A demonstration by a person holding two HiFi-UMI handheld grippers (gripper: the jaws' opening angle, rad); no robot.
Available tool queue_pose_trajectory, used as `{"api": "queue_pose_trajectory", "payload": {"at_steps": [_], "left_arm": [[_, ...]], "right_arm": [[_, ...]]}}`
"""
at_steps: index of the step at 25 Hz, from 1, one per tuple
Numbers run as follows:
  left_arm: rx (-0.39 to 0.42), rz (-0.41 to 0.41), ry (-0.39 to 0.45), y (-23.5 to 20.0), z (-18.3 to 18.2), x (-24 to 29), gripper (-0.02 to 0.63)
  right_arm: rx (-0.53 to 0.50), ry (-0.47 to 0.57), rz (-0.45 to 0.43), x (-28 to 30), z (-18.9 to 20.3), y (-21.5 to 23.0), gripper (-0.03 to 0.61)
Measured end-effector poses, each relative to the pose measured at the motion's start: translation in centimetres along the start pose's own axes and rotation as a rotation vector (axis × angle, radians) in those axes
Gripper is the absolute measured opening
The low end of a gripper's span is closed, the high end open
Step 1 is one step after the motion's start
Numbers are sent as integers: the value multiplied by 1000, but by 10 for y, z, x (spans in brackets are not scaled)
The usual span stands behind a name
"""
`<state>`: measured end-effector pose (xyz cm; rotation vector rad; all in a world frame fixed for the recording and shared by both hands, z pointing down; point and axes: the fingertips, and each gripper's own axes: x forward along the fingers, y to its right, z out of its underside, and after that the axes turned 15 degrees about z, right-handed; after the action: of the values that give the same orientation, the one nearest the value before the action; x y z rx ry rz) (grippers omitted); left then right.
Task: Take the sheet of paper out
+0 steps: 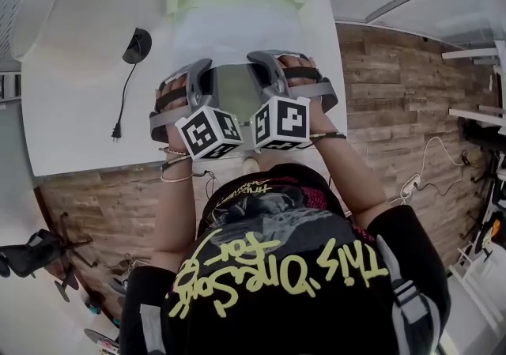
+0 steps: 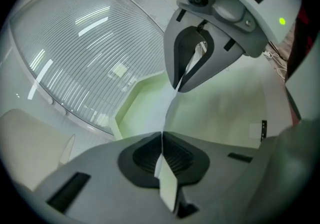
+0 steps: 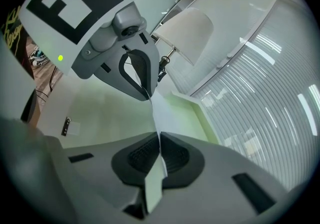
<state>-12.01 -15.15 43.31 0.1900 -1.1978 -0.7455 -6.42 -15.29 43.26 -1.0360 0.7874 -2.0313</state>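
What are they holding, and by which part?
The left hand-held gripper and right hand-held gripper pinch the sheet of paper at its near edge.

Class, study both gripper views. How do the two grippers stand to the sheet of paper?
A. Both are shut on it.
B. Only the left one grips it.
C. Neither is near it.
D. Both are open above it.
A: the left gripper and the right gripper each have their jaws together, with the sheet of paper pinched between them.
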Motion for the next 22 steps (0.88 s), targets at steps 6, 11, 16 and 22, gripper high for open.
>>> {"api": "queue_pose_trajectory", "payload": {"at_steps": [6,11,16,22], "left_arm": [[21,-8,2,2,1,-7,8],[13,-20,15,1,0,-14,8],[18,-45,28,-1,0,-26,8],[30,-75,43,-4,-3,-39,8]], "right_arm": [[-8,2,30,-7,-4,3,9],[-9,7,56,-12,-9,8,9],[-16,16,85,-19,-18,13,9],[-23,26,121,-28,-26,20,9]]}}
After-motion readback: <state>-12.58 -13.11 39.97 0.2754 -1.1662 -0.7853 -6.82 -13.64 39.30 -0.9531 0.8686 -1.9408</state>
